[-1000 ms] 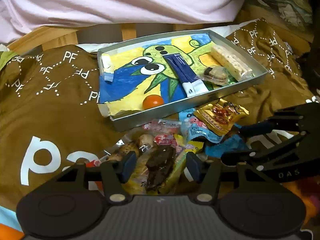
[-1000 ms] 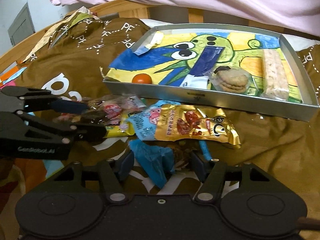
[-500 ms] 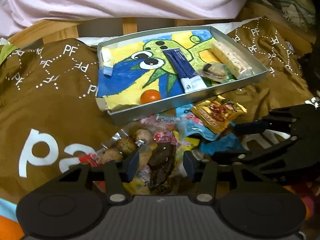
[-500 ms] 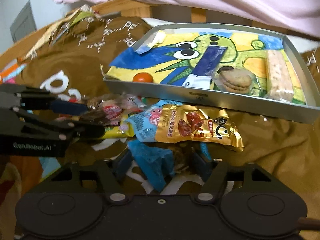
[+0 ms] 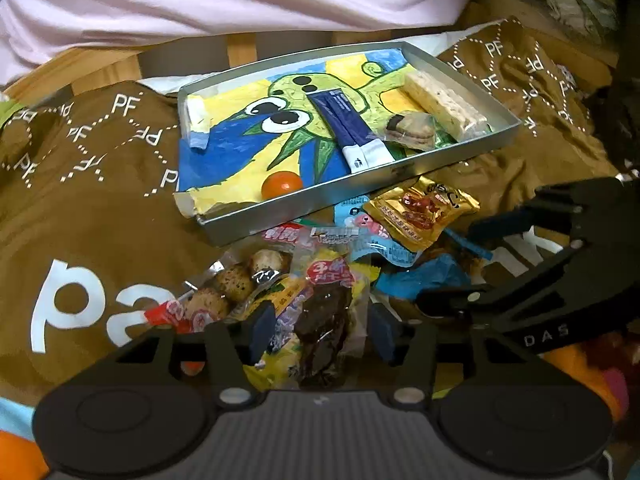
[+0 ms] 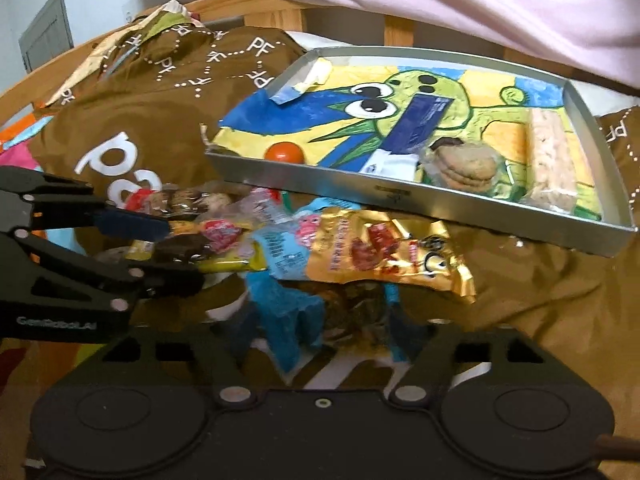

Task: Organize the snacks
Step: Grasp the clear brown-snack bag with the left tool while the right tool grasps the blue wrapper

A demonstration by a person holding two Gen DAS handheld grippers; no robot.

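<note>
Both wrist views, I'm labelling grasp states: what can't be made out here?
- Left gripper: whether its pads pinch the dark snack packet; packet hides contact.
- Right gripper: blurred around the blue wrapper.
- Gold packet: print too smeared to read.

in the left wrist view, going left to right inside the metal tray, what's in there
white wrapper → orange ball → dark blue packet → wrapped cookies → pale cereal bar
</note>
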